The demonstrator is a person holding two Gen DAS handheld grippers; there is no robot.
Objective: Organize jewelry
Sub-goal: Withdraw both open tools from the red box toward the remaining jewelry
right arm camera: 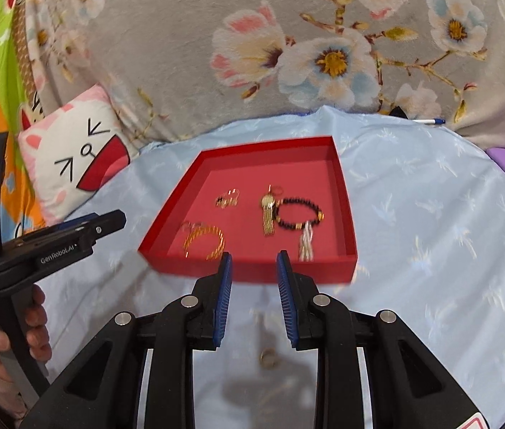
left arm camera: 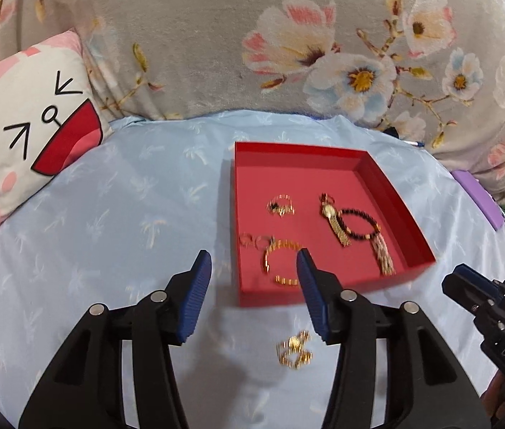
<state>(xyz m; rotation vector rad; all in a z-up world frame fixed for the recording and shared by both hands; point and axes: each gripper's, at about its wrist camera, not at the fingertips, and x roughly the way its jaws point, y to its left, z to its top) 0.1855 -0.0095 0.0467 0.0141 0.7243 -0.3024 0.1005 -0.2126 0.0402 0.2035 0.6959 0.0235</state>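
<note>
1. My left tongs (left arm camera: 254, 259) stand moderately wide with nothing between the pads; my right tongs (right arm camera: 254, 261) are narrower, a slim gap, also empty.
2. Both hang just short of the red tray (left arm camera: 392, 193), tips at its near wall, which I read as pausing between pickups.
3. The tray sits at twelve o'clock on the blue sheet (left arm camera: 127, 196), open side up so pieces drop in easily; a gold bangle (left arm camera: 281, 261), a beaded bracelet (left arm camera: 358, 223) and tassel earrings already lie inside.
4. A gold cluster (left arm camera: 293, 350) lies on the sheet at six o'clock from the left tips, outside the tray.
5. A small ring (right arm camera: 269, 357) lies at six o'clock below the right tips.
</note>
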